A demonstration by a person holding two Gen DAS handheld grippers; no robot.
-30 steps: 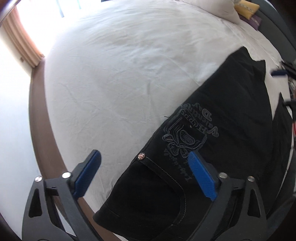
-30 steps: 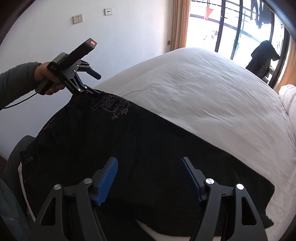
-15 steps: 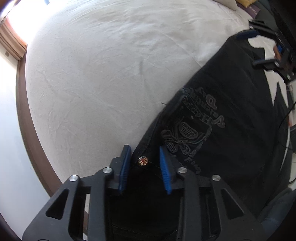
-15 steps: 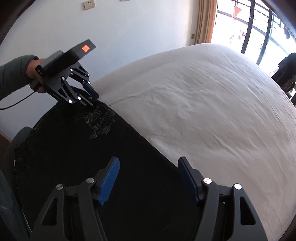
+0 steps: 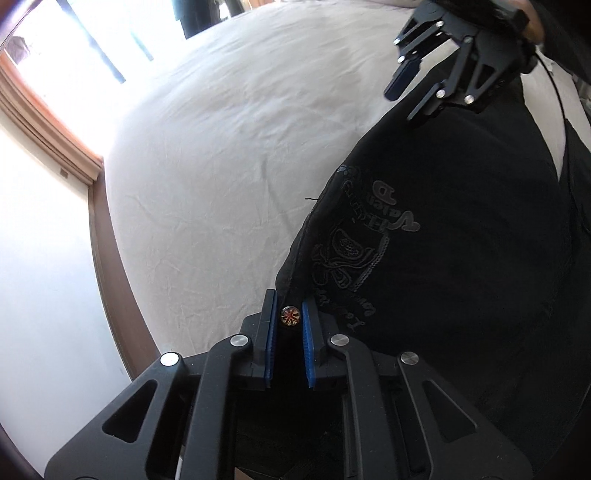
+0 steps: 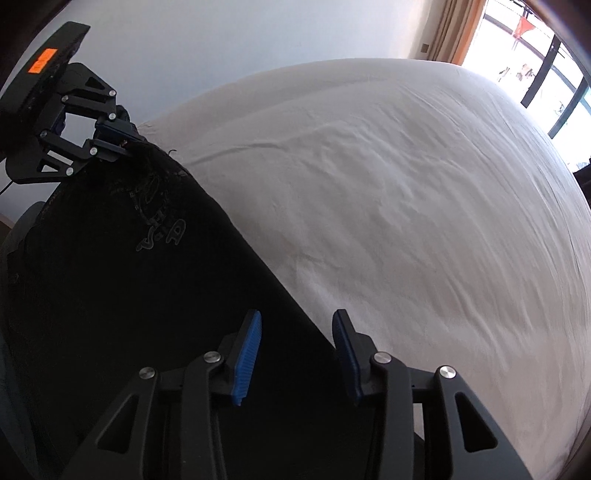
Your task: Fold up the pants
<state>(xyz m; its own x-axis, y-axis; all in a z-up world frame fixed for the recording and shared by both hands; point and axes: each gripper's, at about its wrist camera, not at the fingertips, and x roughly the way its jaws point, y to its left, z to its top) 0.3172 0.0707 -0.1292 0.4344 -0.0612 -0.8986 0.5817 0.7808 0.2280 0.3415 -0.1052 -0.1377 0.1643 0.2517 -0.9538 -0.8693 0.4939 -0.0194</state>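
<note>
Black pants (image 5: 461, 240) with a grey printed emblem (image 5: 354, 254) lie along the near side of a white bed (image 5: 240, 166). My left gripper (image 5: 289, 321) is shut on the pants' edge, and a round metal rivet (image 5: 290, 316) shows between its blue pads. The right wrist view shows the same grip, the left gripper (image 6: 120, 138) at the pants' (image 6: 129, 295) far corner. My right gripper (image 6: 297, 350) points down over the pants' long edge. Its jaws are closing, the fabric edge lies between them, and the pads do not press on it. The right gripper (image 5: 410, 98) also appears further along that edge.
The white sheet (image 6: 406, 203) spreads wide and wrinkled beyond the pants. A brown wooden strip (image 5: 107, 258) runs along the bed's side by a pale wall. Bright windows with orange curtains (image 6: 454, 33) stand behind. A person's hand (image 5: 532, 22) holds the right gripper.
My left gripper went from wide open to shut on the pants' edge at the rivet. My right gripper slid to the pants' long edge, dropped lower, and its jaws narrowed.
</note>
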